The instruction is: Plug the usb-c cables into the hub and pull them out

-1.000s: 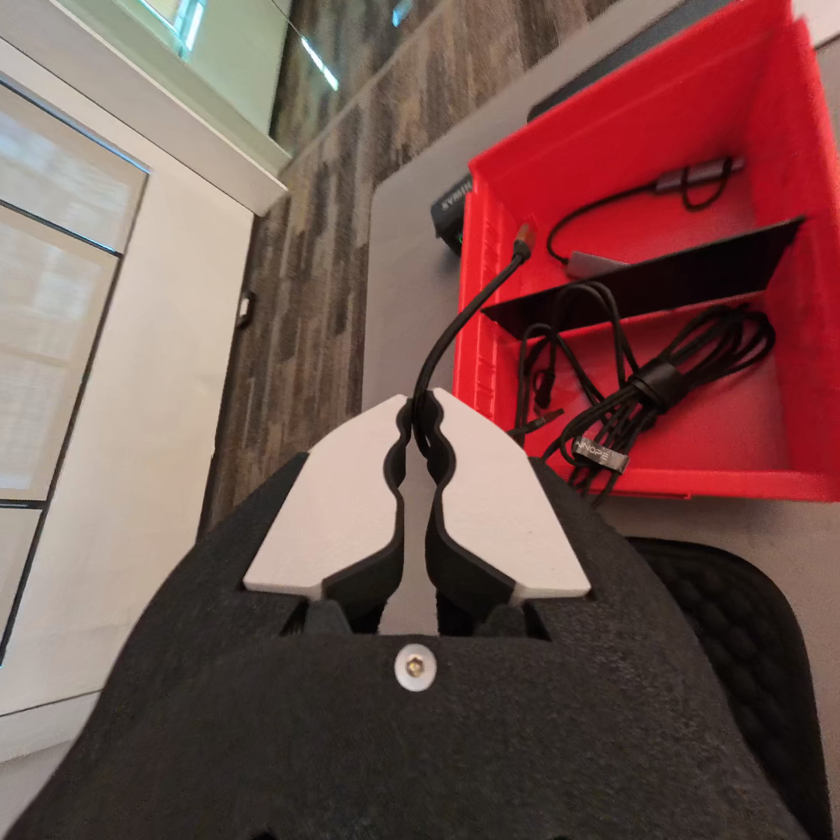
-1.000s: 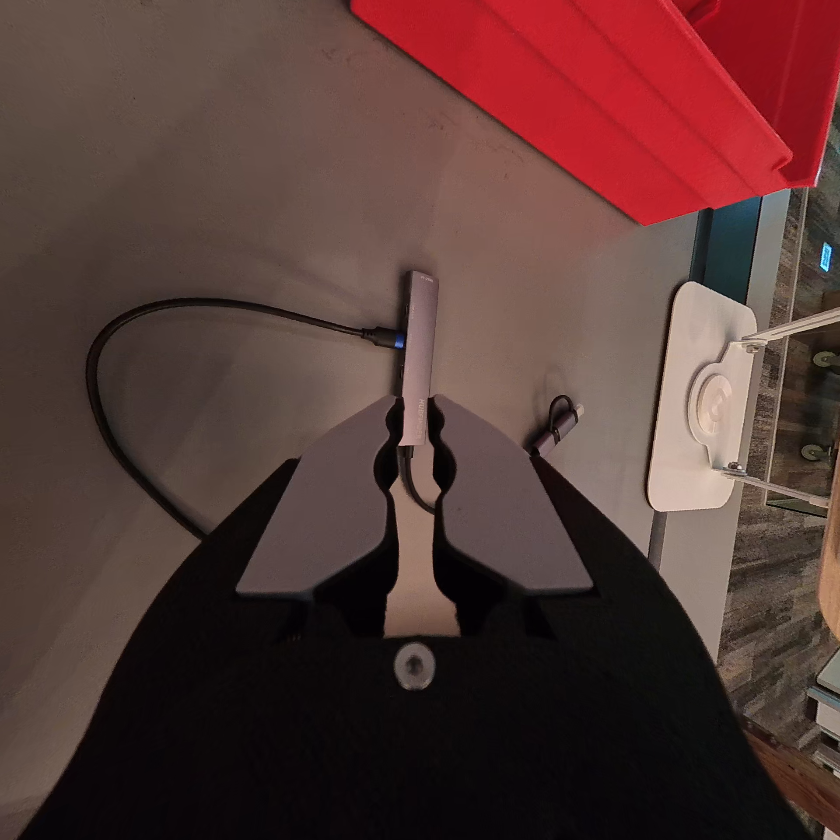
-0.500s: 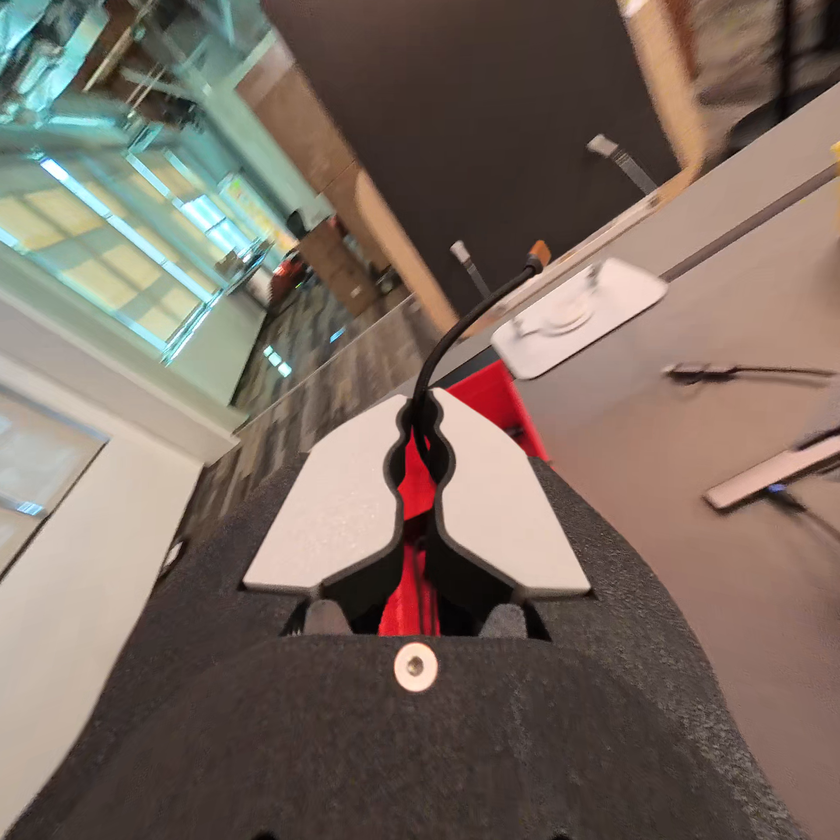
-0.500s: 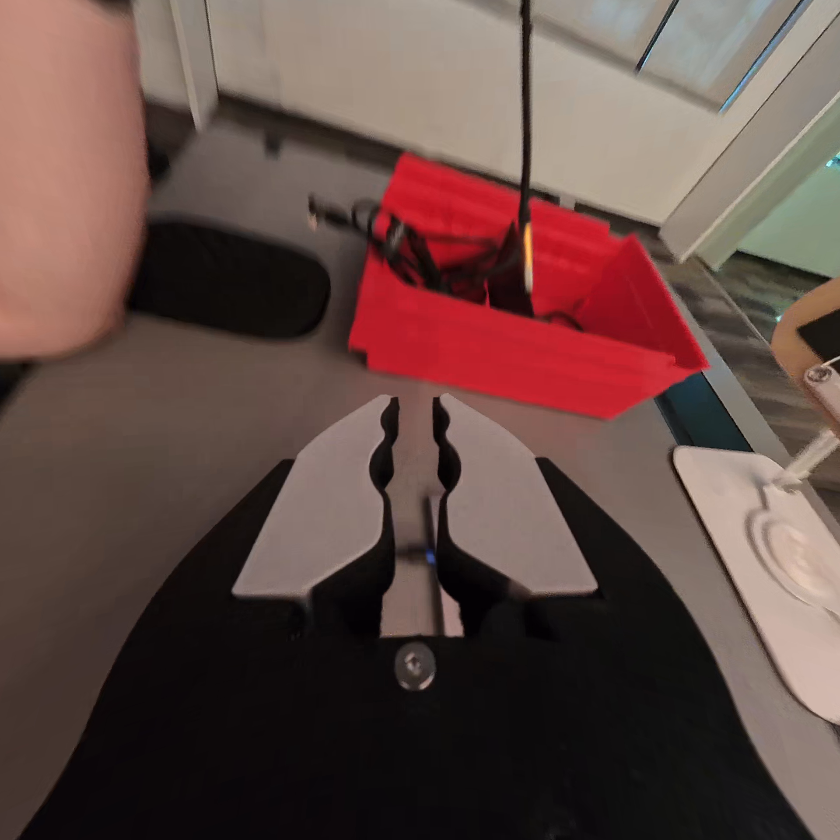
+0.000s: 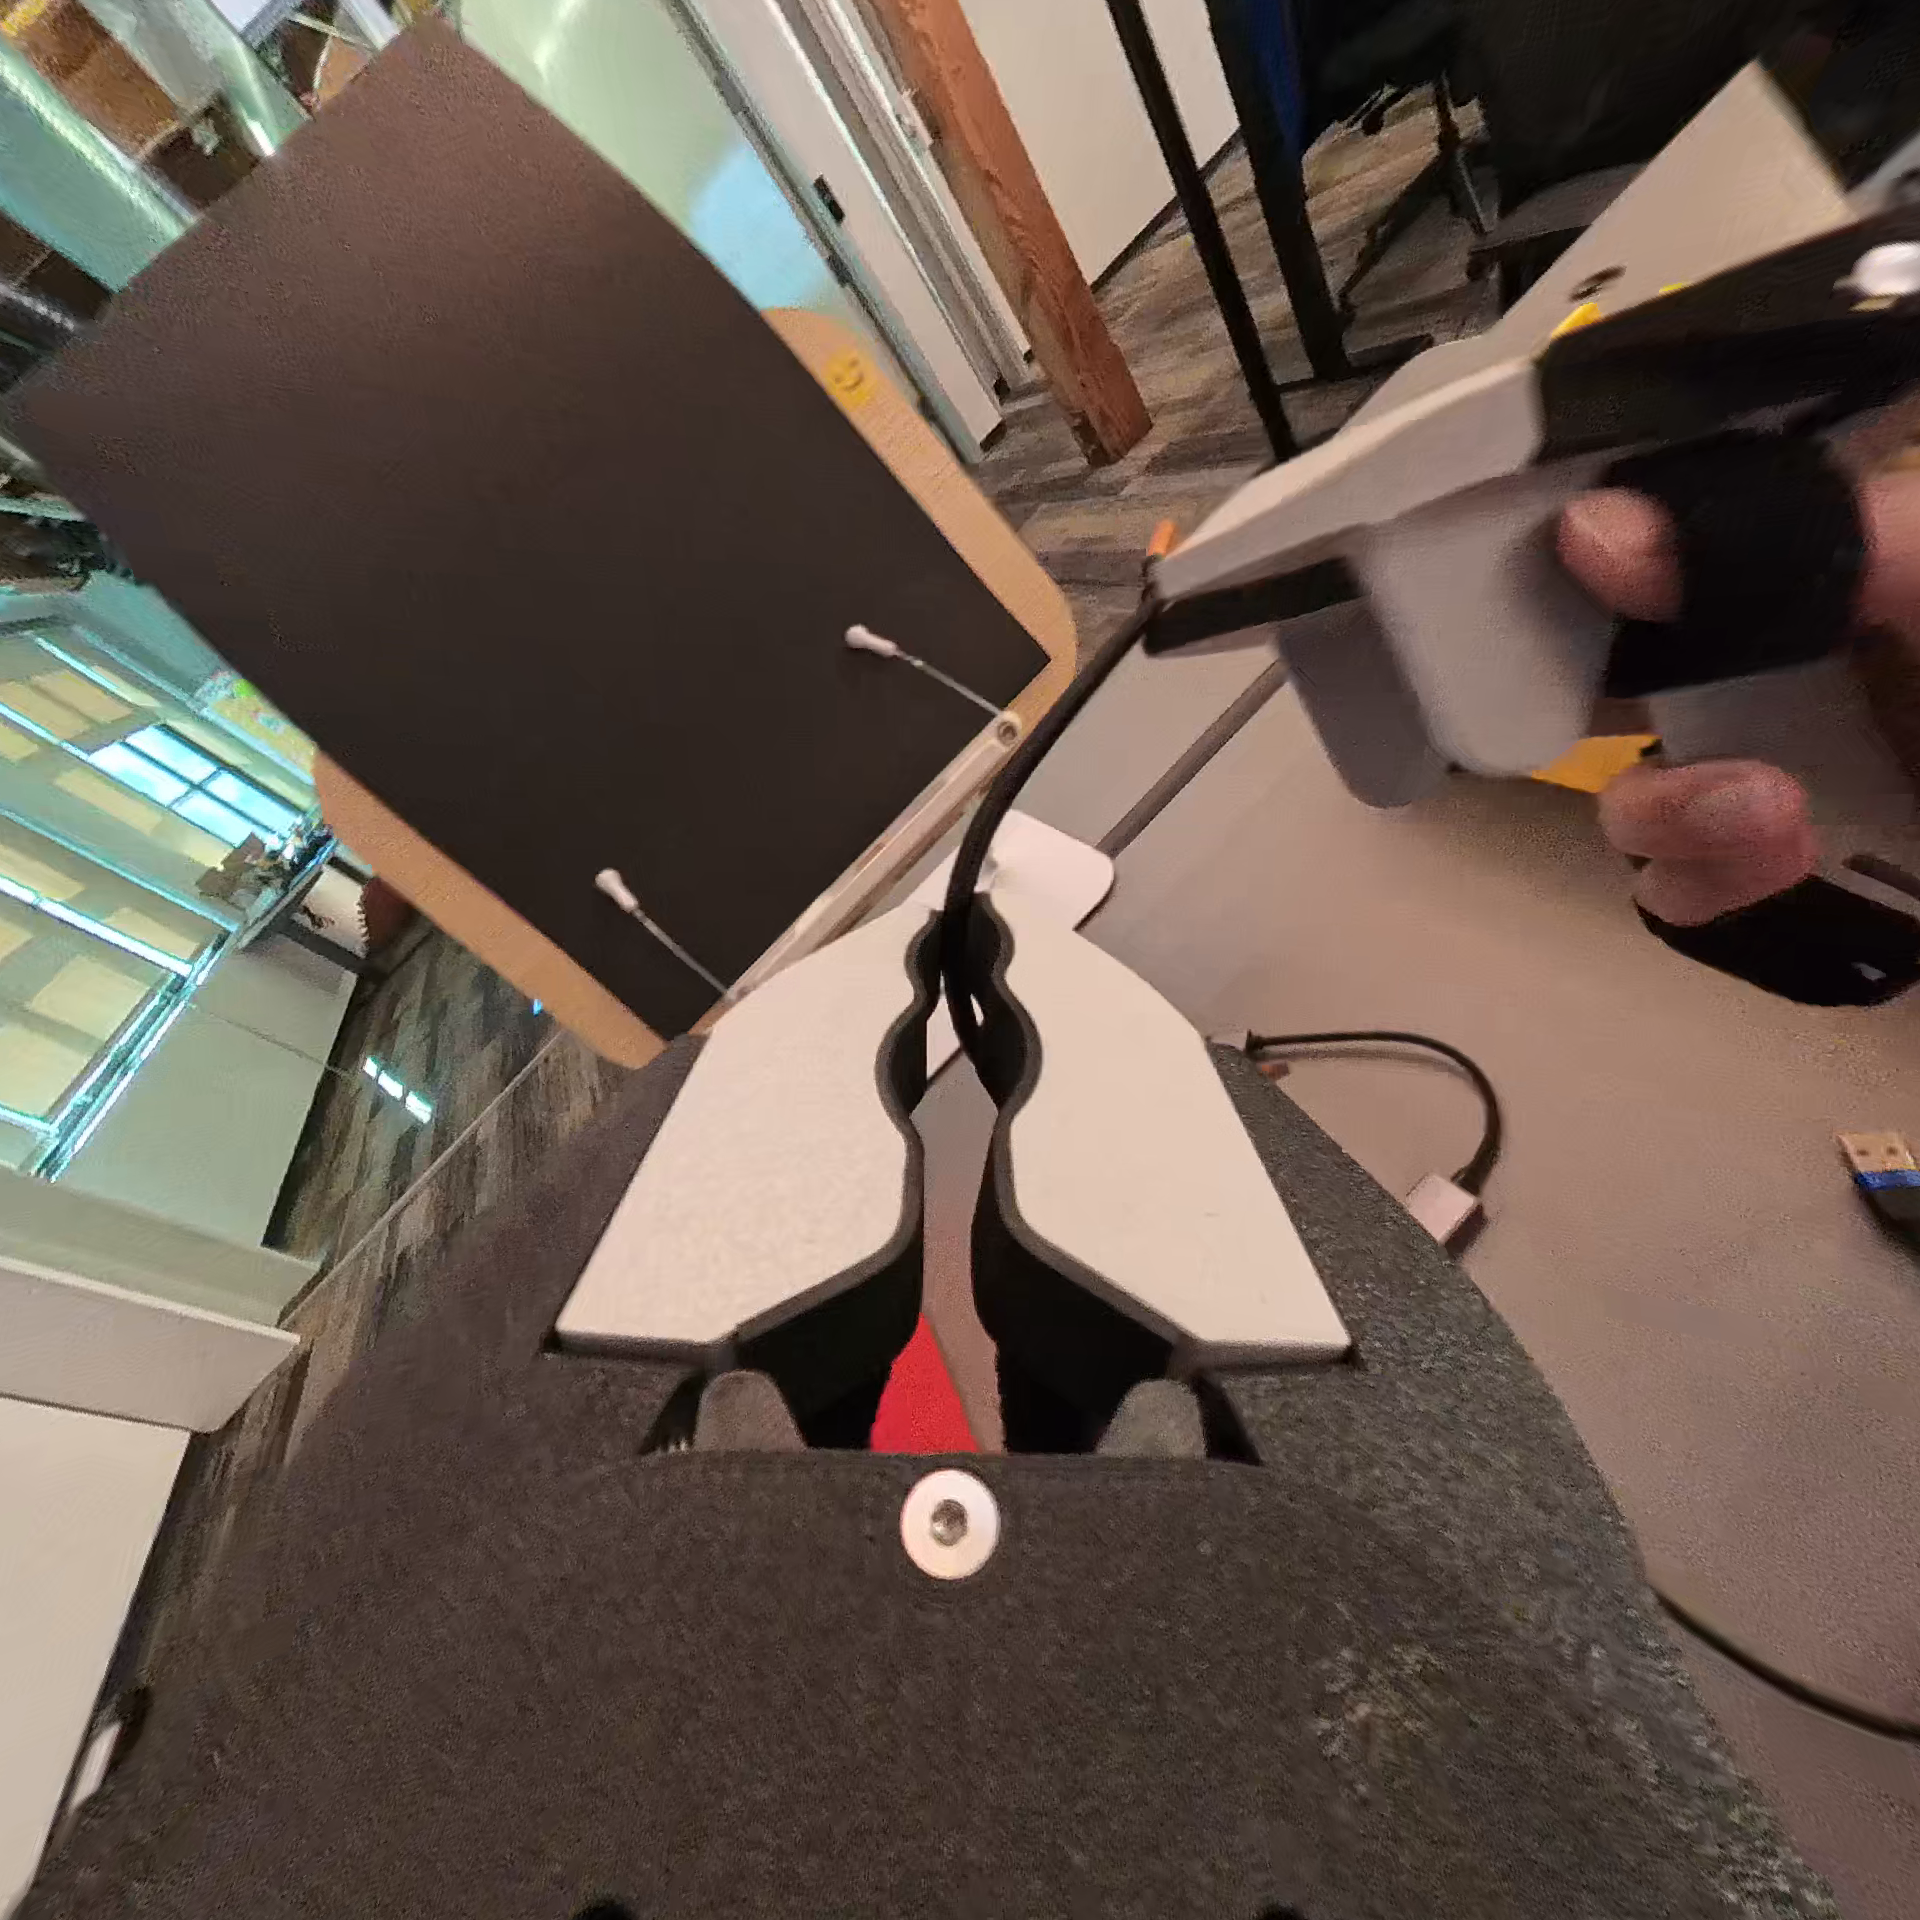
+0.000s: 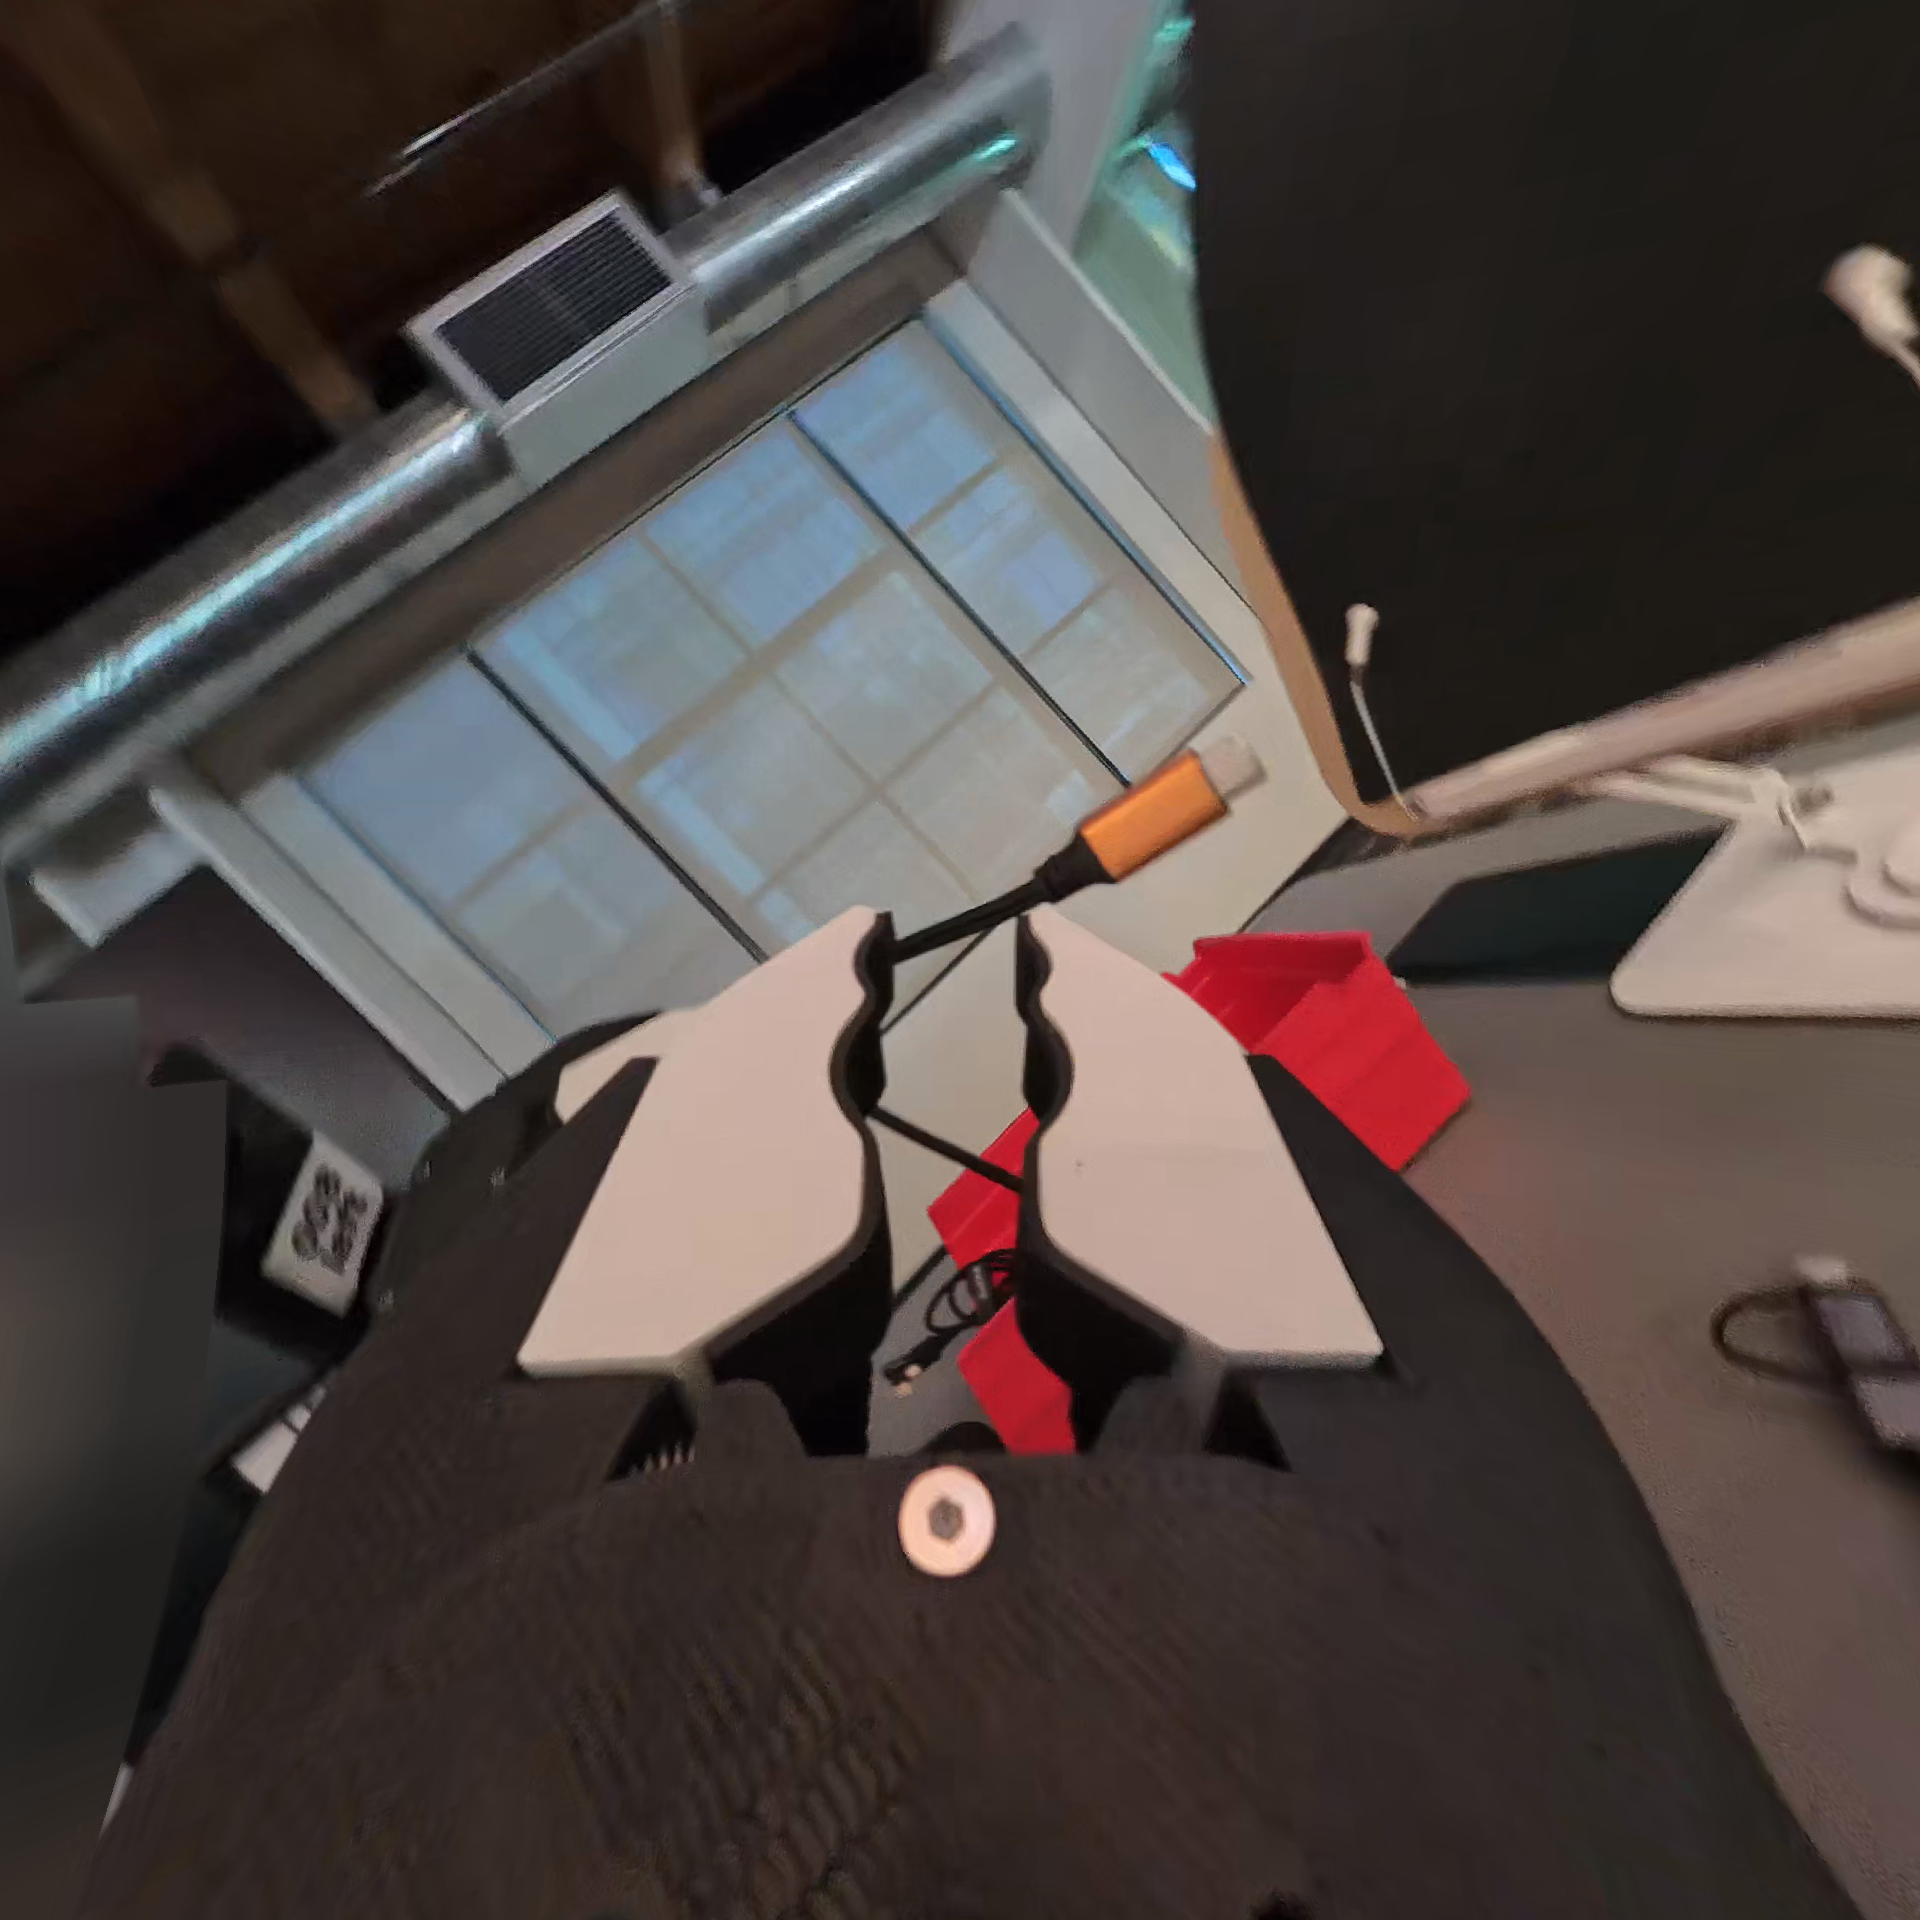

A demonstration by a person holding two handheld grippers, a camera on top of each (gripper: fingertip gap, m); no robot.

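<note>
Left gripper [image 5: 951,935] pinches the cable [image 5: 1023,748]; right gripper [image 6: 951,935], jaws spread, brackets it below the plug [image 6: 1148,826] (handover, I'd say); hub [image 6: 1865,1351], lower right, awaits it.

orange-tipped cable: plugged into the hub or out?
Out. The orange connector hangs in mid-air with its metal tip bare, past the right gripper; the hub lies apart on the table.
</note>
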